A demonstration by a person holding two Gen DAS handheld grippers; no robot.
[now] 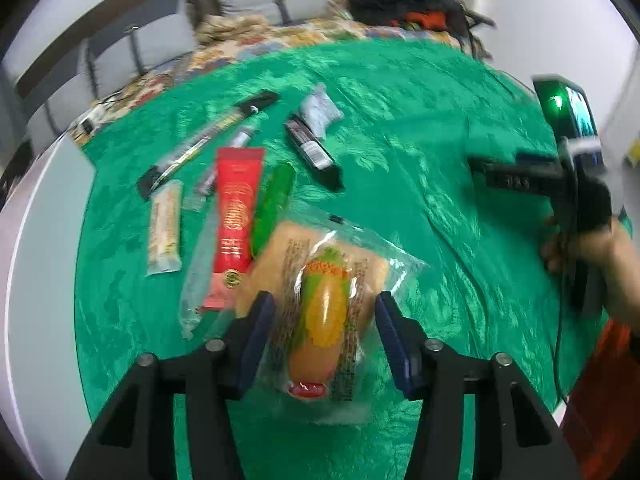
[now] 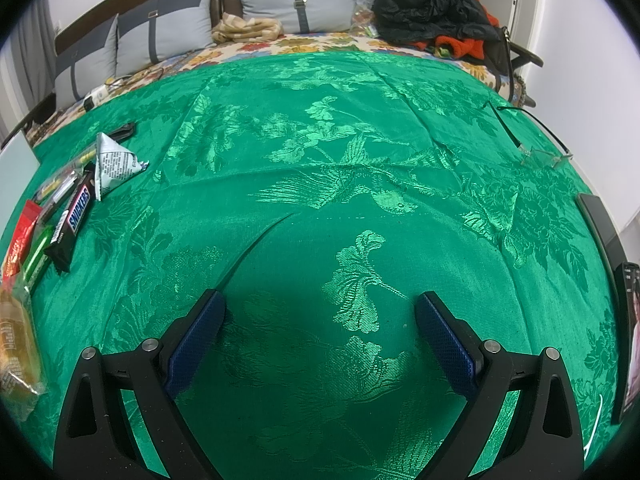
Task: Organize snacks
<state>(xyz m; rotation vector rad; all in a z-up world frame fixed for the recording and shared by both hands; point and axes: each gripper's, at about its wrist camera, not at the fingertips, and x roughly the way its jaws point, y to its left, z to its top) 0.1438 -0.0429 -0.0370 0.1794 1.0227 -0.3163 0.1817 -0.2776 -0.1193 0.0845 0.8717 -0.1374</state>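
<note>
My left gripper (image 1: 325,318) is open, its jaws on either side of a clear-wrapped bun with a corn picture (image 1: 320,300) lying on the green cloth (image 1: 420,128). Beside it lie a red packet (image 1: 236,216), a green stick (image 1: 274,208), a pale bar (image 1: 164,228), a Snickers bar (image 1: 312,148), a silver triangular pack (image 1: 320,110) and long dark-ended sticks (image 1: 208,140). My right gripper (image 2: 320,336) is open and empty over bare cloth (image 2: 320,140). In the right wrist view the Snickers (image 2: 70,220), silver pack (image 2: 114,166) and bun (image 2: 16,344) lie far left.
The right gripper and the hand holding it show at the right edge of the left wrist view (image 1: 576,208). Glasses (image 2: 540,152) and a phone (image 2: 630,336) lie at the right of the cloth. Pillows (image 2: 296,0) and dark clothes (image 2: 436,8) lie behind.
</note>
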